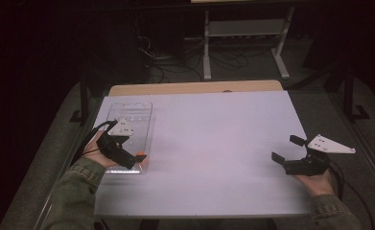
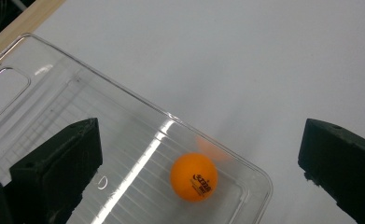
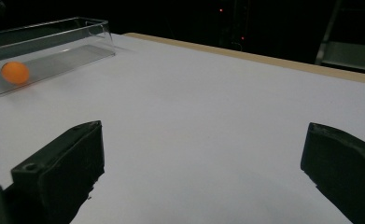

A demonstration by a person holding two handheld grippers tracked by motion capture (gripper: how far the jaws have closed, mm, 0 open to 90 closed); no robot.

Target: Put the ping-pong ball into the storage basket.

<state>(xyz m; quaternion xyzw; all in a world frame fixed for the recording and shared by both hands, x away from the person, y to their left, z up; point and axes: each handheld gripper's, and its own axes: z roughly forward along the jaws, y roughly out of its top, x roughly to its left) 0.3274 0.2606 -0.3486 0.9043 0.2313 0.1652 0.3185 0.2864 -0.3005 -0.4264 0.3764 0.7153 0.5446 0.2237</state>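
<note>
While the ball (image 2: 193, 177) sits in the tray's (image 2: 124, 116) near corner, the left gripper (image 1: 127, 155) hovers above it, fingers spread; the right gripper (image 1: 285, 148), spread too, rests well right of the tray over bare tabletop (image 1: 214, 134).

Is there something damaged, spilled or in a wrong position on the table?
Nothing stands out. The orange ball lies inside the clear tray, near a corner; the tray sits flat and looks whole. Both the left gripper and the right gripper are open, holding nothing.
</note>
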